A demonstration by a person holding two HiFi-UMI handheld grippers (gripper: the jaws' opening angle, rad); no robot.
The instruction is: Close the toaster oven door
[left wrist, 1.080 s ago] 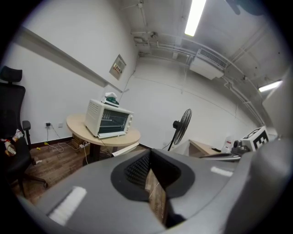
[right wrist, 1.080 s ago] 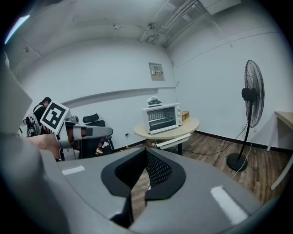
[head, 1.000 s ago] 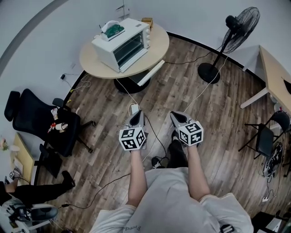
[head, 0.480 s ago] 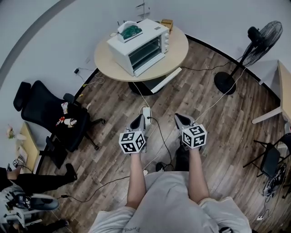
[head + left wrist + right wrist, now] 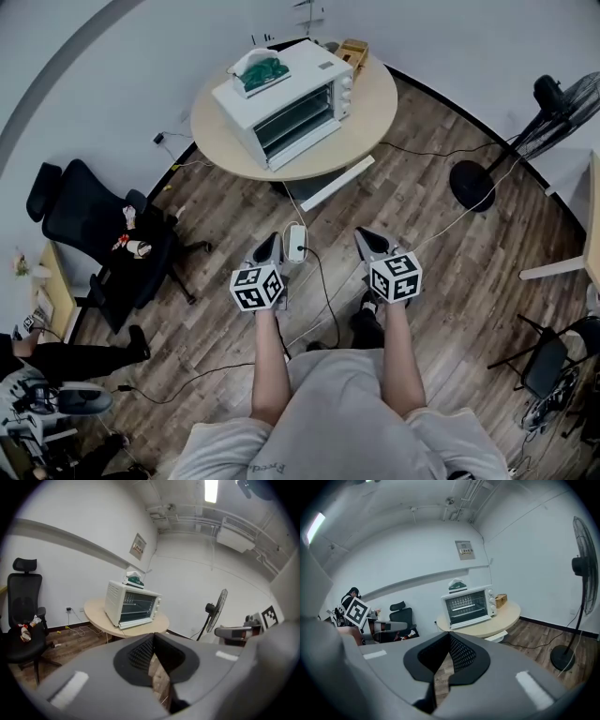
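The white toaster oven point(image 5: 286, 98) stands on a round wooden table point(image 5: 370, 117), and its glass door looks upright against the front. From the grippers the oven point(image 5: 131, 606) point(image 5: 468, 605) is seen a good way ahead. My left gripper point(image 5: 269, 242) and right gripper point(image 5: 365, 237) hang side by side over the wood floor, well short of the table. Both are shut with nothing in them; the closed jaws fill the foreground of the left gripper view point(image 5: 152, 643) and the right gripper view point(image 5: 449, 643).
A white tray with a green thing point(image 5: 260, 73) lies on the oven top, and a small box point(image 5: 352, 50) sits behind it. A power strip point(image 5: 296, 242) and cables lie on the floor ahead. A black office chair point(image 5: 89, 230) stands left, a pedestal fan point(image 5: 553, 103) right.
The view has swung, so the table and oven now sit more centred ahead. Both grippers stay shut, side by side.
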